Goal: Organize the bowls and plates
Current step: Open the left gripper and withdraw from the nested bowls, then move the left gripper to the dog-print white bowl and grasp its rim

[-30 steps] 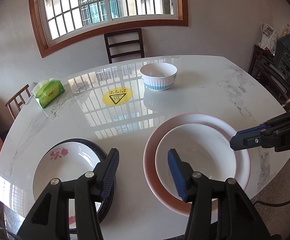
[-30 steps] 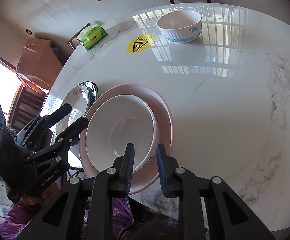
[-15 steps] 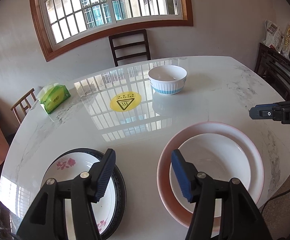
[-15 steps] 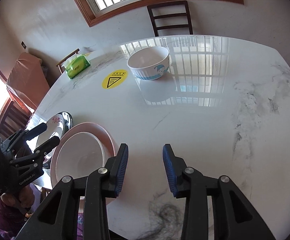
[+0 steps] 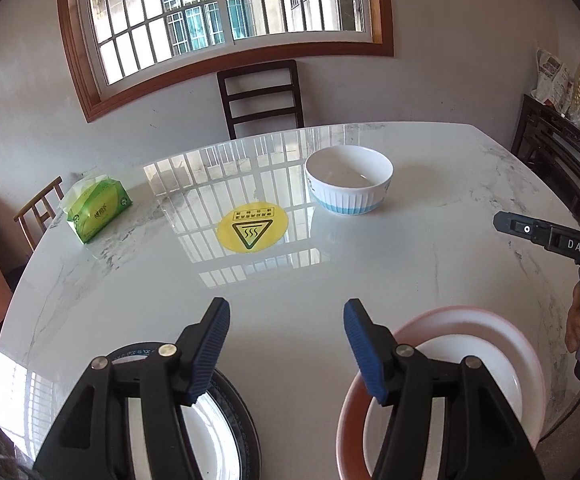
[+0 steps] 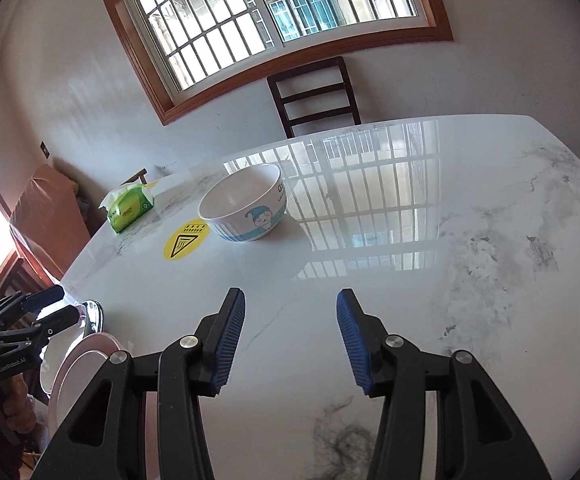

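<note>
1. My right gripper (image 6: 290, 340): its jaws are opening with nothing between them; a second ago they sat nearly closed at the rim of the white bowl (image 5: 486, 364), so I judge that bowl released.
2. My left gripper (image 5: 286, 352): jaws released and empty, slightly wider than a second ago.
3. The white bowl rests inside the pink plate (image 5: 530, 344), just to the right of and below my left jaws; in the right view this stack lies low at the left, beside the jaws.
4. The floral plate (image 5: 210, 440) on its dark-rimmed plate (image 5: 246, 424) lies under my left jaws' left finger.
5. The blue-striped bowl (image 6: 244, 204) stands alone on the counter (image 6: 410, 280), well ahead of both jaws; the right view has swung up to face it.
6. Reading: one nesting step looks done; I judge the far bowl the next piece to collect.
7. Bystanders: tissue pack (image 5: 98, 208) and yellow warning sticker (image 5: 252, 227), ahead and left.
</note>
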The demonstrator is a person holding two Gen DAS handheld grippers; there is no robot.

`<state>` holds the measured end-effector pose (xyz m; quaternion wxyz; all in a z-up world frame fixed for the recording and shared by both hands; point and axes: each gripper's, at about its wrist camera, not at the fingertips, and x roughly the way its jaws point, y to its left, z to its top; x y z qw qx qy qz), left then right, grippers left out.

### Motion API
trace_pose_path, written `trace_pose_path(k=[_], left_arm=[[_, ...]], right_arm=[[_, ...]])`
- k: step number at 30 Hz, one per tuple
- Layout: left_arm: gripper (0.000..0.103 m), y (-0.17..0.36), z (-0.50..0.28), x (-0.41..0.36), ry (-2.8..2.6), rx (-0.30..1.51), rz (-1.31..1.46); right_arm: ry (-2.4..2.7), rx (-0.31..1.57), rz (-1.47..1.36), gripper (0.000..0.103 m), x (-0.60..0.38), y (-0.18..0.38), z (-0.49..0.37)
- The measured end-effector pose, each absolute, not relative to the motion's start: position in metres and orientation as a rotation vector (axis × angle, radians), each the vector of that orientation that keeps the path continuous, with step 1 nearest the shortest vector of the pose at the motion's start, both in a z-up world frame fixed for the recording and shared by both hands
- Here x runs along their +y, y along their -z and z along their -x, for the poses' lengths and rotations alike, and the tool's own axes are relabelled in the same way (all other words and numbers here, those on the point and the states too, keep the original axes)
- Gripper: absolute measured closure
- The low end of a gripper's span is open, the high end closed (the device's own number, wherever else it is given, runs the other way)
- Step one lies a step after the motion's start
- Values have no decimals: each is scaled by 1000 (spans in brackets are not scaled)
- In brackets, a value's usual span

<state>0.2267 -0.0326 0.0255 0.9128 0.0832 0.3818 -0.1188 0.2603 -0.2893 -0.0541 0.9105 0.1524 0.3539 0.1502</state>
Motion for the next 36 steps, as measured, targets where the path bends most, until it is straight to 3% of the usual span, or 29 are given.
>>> trace_pose_path(k=[14, 36], left_arm=[[42, -17, -354, -39, 433, 868, -45], [42, 11, -451, -84, 531, 977, 50]], right_arm=[[-400, 818, -479, 53, -278, 54, -359], [-348, 909, -539, 53, -253, 85, -441]])
